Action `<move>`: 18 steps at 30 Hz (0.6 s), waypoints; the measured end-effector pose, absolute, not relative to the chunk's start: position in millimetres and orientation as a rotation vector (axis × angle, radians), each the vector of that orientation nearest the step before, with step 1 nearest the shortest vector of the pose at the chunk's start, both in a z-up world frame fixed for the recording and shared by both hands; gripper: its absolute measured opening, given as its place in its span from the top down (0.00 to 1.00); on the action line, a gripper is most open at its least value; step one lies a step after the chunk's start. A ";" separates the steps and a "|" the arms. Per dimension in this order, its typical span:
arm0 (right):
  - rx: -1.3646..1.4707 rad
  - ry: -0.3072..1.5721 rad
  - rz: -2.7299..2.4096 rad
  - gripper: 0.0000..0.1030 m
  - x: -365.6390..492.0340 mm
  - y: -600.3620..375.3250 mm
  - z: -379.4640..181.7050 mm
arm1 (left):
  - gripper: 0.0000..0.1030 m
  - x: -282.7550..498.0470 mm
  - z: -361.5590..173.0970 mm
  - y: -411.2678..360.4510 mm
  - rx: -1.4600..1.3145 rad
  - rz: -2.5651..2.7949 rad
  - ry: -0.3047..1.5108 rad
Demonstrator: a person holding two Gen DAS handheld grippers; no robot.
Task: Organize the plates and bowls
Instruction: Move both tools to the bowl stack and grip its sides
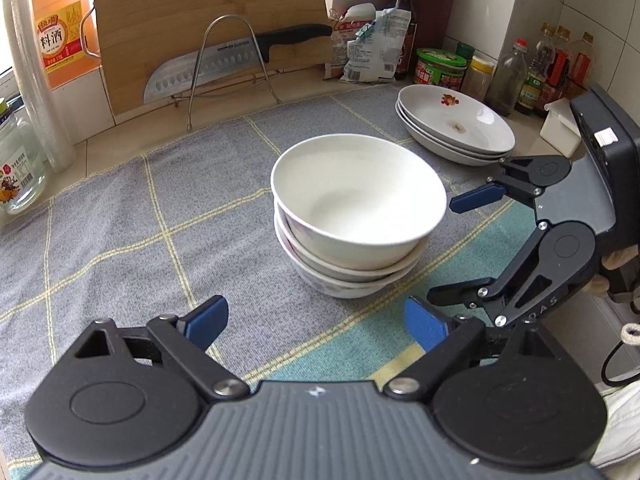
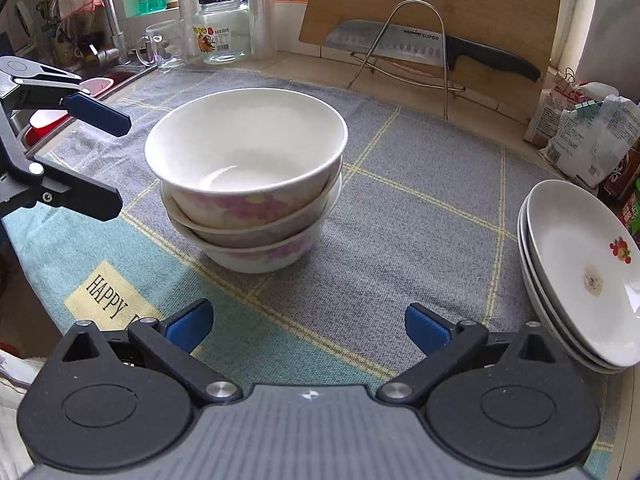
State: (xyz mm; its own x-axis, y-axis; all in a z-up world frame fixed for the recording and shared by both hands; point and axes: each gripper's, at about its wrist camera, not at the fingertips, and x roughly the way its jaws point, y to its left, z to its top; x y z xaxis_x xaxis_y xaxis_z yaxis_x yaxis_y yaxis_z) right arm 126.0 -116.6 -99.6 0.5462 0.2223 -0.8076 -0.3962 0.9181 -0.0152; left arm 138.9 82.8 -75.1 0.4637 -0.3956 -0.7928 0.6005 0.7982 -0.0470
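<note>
Three white bowls with pink flowers sit nested in a stack (image 1: 356, 216) (image 2: 248, 176) on a grey checked cloth (image 1: 120, 232) (image 2: 420, 216). A stack of three white plates (image 1: 456, 124) (image 2: 580, 272), the top one with a fruit print and a brown stain, rests at the cloth's right edge. My left gripper (image 1: 316, 324) (image 2: 108, 158) is open and empty, just short of the bowls on their left side. My right gripper (image 2: 308, 328) (image 1: 460, 246) is also open and empty, close to the bowls on their right side, between bowls and plates.
A large knife (image 1: 224, 64) (image 2: 420, 44) lies on a wire rack before a wooden board (image 1: 208, 4) (image 2: 460, 0). Bottles and jars (image 1: 532, 72) crowd the back right with bags (image 1: 368, 44) (image 2: 588, 136). A glass jar (image 1: 16, 168) (image 2: 222, 32), a mug (image 2: 164, 48) and a sink (image 2: 100, 80) are at the left.
</note>
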 end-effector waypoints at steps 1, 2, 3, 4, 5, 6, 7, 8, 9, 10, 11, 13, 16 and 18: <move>-0.208 0.925 0.377 0.00 127.8 -116.9 -102.3 | 0.09 139.1 -80.6 79.9 0.266 -0.616 0.915; -0.211 0.926 0.382 0.00 129.5 -117.0 -103.7 | 0.09 139.7 -84.2 77.4 0.275 -0.618 0.920; -0.219 0.925 0.387 0.00 131.2 -116.2 -105.0 | 0.09 140.0 -88.7 74.5 0.287 -0.623 0.920; -0.226 0.922 0.393 0.00 132.7 -115.7 -106.1 | 0.09 141.6 -92.4 72.0 0.296 -0.626 0.923; -0.230 0.922 0.396 0.00 134.1 -115.6 -107.2 | 0.09 143.8 -96.2 69.6 0.306 -0.630 0.929; -0.236 0.927 0.397 0.00 137.0 -115.1 -109.1 | 0.09 145.6 -99.9 66.8 0.316 -0.633 0.933; -0.240 0.931 0.401 0.00 138.2 -114.3 -111.3 | 0.09 147.5 -102.6 64.1 0.328 -0.640 0.932; -0.244 0.934 0.405 0.00 139.0 -114.1 -113.0 | 0.09 149.4 -104.6 62.0 0.339 -0.650 0.929; -0.252 0.944 0.403 0.00 141.6 -113.6 -115.2 | 0.09 150.9 -107.7 58.2 0.358 -0.660 0.926; -0.262 0.953 0.401 0.00 143.9 -113.5 -117.6 | 0.09 152.3 -109.7 56.0 0.372 -0.665 0.923; -0.271 0.960 0.401 0.00 144.3 -113.0 -119.5 | 0.09 153.5 -111.7 54.1 0.381 -0.674 0.921; -0.267 0.966 0.412 0.00 143.0 -113.9 -121.4 | 0.09 156.5 -116.3 51.8 0.389 -0.697 0.930; -0.250 0.968 0.420 0.00 141.4 -118.1 -122.8 | 0.08 159.9 -124.2 50.5 0.398 -0.738 0.958; -0.249 0.957 0.422 0.00 139.3 -119.7 -123.6 | 0.01 157.3 -126.8 50.0 0.430 -0.761 0.935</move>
